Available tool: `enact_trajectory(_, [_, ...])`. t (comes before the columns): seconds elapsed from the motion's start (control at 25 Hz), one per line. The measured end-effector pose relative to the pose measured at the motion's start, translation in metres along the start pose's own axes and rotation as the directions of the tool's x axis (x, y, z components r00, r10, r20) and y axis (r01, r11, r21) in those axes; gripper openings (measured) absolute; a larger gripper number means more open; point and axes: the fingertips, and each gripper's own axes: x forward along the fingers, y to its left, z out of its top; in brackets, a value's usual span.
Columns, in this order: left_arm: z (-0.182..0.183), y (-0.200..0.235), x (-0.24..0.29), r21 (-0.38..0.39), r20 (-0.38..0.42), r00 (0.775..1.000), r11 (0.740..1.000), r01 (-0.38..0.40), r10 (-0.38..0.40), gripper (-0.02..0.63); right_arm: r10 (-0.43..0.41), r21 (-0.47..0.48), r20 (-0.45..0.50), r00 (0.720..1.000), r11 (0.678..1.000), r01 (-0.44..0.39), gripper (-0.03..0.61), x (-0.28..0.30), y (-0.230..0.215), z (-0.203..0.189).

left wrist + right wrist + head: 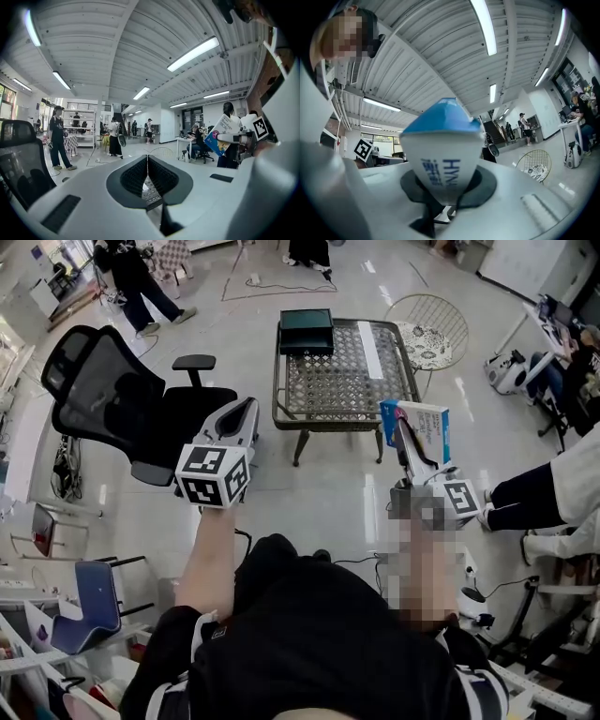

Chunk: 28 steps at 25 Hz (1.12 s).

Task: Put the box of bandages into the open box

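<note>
Two grippers are held up in front of the person, above the floor and short of the table; the left gripper points up and forward, and in its own view its jaws meet at the tips with nothing between them, leaving only a thin gap lower down.

The right gripper has its jaws narrowed onto the box of bandages, which stands up out of the grip; in the right gripper view the box's white face with blue lettering and its blue top fill the space between the pads, pressed on both sides. From the left gripper view the same box shows tilted, held out at the right.

The box of bandages is in the air, near the table's front right corner but not above it; the open box, dark green, sits on the far left corner of the table, well apart from it; a black office chair stands to the left and a round wire chair stands behind the table on the right.
</note>
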Motion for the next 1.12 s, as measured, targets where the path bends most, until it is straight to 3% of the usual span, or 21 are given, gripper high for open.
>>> enact_trajectory(0.4, [-0.008, 0.026, 0.037, -0.033, -0.009, 1.000, 0.999, 0.019, -0.020, 0.011, -0.004, 0.045, -0.047, 0.999, 0.999, 0.006, 0.080, 0.042, -0.010, -0.021])
enact_trajectory(0.68, [-0.015, 0.090, 0.106, -0.072, -0.032, 0.999, 0.997, 0.037, -0.040, 0.011, -0.032, 0.063, -0.103, 0.994, 0.997, 0.039, 0.083, 0.130, -0.034, -0.045])
enact_trajectory(0.92, [-0.014, 0.160, 0.161, -0.095, -0.047, 0.998, 0.995, 0.038, -0.043, 0.011, -0.041, 0.016, -0.134, 0.990, 0.999, 0.043, 0.083, 0.220, -0.039, -0.051])
enact_trajectory(1.12, [-0.004, 0.187, 0.189, -0.081, -0.039, 0.998, 0.995, 0.053, -0.056, 0.011, -0.046, 0.024, -0.137, 0.989, 0.998, 0.049, 0.084, 0.258, -0.044, -0.055])
